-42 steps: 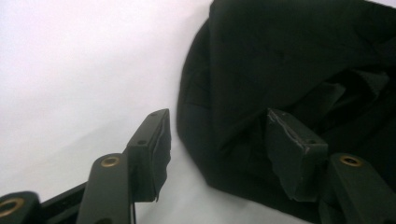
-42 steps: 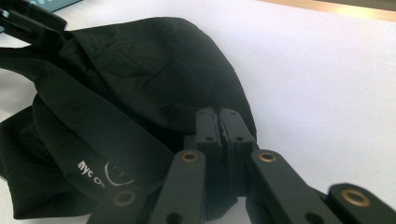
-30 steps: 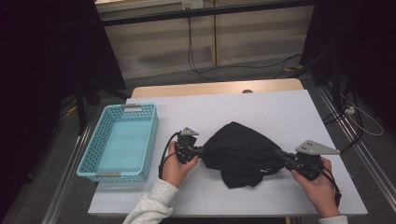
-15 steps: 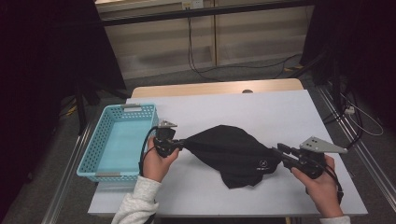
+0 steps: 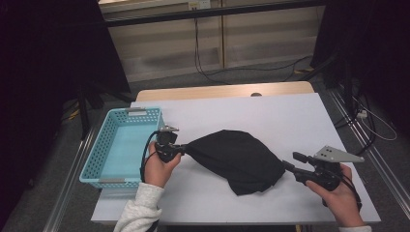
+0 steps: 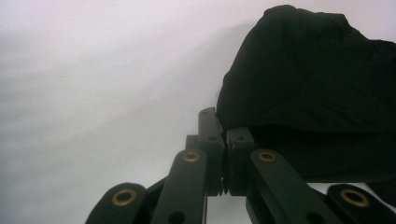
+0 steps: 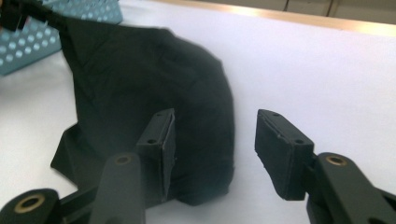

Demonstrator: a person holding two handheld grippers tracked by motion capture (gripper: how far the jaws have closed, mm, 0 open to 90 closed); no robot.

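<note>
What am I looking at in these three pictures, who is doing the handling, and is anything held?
A person at a white table holds a two-jaw tool in each hand. The high view looks down from above; each gripper view rides on its own tool. A black cloth lies on the table beside a light blue basket. The left gripper is clamped shut on the cloth's edge. The right gripper has just been opening: its jaws stand apart, with nothing pressed between its pads, close to the cloth.
</note>
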